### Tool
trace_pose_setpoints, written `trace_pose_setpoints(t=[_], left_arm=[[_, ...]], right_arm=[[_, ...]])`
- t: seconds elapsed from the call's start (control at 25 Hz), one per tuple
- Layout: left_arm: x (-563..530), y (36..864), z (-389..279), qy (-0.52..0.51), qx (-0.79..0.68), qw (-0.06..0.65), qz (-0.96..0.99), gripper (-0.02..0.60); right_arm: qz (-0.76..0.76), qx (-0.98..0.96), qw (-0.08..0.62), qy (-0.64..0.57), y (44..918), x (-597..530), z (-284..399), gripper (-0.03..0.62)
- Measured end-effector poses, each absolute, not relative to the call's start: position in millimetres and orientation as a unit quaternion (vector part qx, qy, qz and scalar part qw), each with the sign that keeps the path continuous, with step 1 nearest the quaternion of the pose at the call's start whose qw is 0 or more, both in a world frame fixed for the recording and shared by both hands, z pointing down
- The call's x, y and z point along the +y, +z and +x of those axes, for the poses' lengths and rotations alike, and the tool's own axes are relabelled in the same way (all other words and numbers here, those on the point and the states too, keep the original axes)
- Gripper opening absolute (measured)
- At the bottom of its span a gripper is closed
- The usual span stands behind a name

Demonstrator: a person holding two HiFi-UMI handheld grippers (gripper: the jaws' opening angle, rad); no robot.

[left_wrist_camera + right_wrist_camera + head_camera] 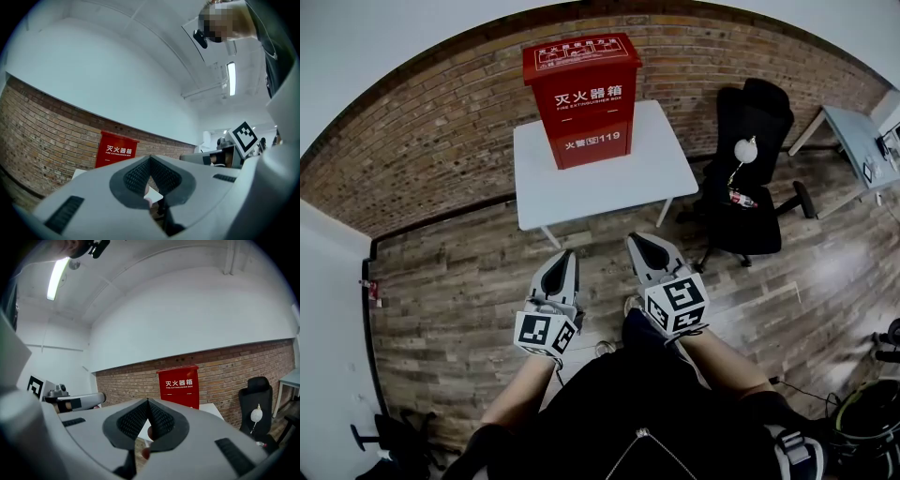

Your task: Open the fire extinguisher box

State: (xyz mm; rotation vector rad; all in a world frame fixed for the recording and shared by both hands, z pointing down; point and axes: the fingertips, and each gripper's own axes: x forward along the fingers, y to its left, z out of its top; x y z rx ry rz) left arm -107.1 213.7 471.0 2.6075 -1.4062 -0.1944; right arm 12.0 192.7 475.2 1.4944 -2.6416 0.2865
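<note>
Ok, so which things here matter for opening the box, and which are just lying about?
For the job: fire extinguisher box, closed, on the white table; left gripper and right gripper, both shut, empty.
Lying about: black office chair; desk at the right.

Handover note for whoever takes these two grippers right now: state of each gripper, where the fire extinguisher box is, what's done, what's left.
Left gripper: shut, empty, held out in front of the body.
Right gripper: shut, empty, beside the left one.
Fire extinguisher box: red, upright at the back of the white table, by the brick wall. It is ahead of both grippers, and neither touches it.
Done: nothing yet; the box looks closed.
Left: step up to the table, open a gripper, take hold of the box's lid or door and open it.
</note>
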Motion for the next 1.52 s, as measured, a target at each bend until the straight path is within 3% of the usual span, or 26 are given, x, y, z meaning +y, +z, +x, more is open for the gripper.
trace_pose_setpoints(t=[0.68, 1.52], left_arm=[[80, 456, -55, -0.059, -0.525, 0.064, 0.847, 0.051], [-87, 466, -95, -0.058, -0.521, 0.087, 0.847, 0.051]], right_arm=[[0.424, -0.900, 0.045, 0.092, 469, 38, 66, 0.017], [0.435, -0.893, 0.058, 0.101, 479, -123, 39, 0.017]])
